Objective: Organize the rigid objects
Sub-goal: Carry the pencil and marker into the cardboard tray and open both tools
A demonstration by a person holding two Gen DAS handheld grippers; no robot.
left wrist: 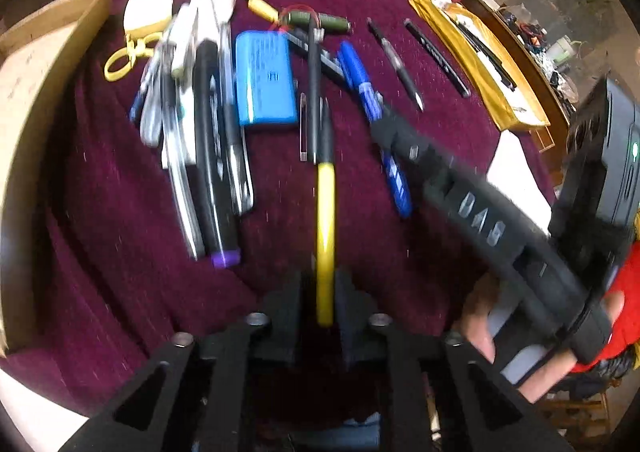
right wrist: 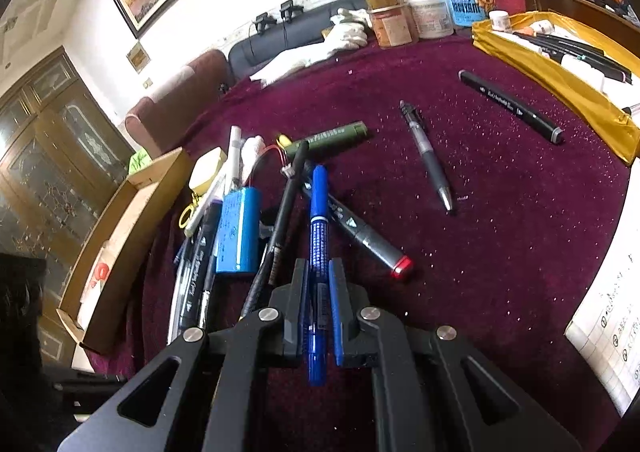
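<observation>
L gripper (left wrist: 318, 292) sits at bottom centre of the left wrist view, its fingers (left wrist: 286, 304) standing either side of a yellow-and-black pen (left wrist: 325, 219); view is blurred, so the pads look just clear of the barrel rather than pressing it, i.e. slightly apart w/ the pen between them. The pen runs straight up the frame from the fingers, black tip toward a blue battery pack (left wrist: 265, 77) at upper centre. R gripper (right wrist: 318, 292) is at bottom centre of the right wrist view, fingers closed tight on a blue marker (right wrist: 319, 248), which points up the frame w/ its tail sticking out below the pads. In the left wrist view the same gripper comes in from the right as a long black bar, a hand (left wrist: 516, 336) round its handle at lower right. All of it is over a maroon cloth (right wrist: 500, 252) covering the counter. Left of centre in both views lies a heap of pens and markers (left wrist: 208, 139), touching and overlapping, beside the battery pack. A grey marker with a red end (right wrist: 366, 236) lies diagonally just right of the blue marker. Further right, well apart, a grey click pen (right wrist: 430, 157) and a black marker (right wrist: 512, 105) lie singly on the cloth. A gold tray (right wrist: 560, 83) w/ more pens is at upper right; a cardboard box (right wrist: 120, 236) stands at the left edge. Jars (right wrist: 428, 11) line the far edge of the counter.
</observation>
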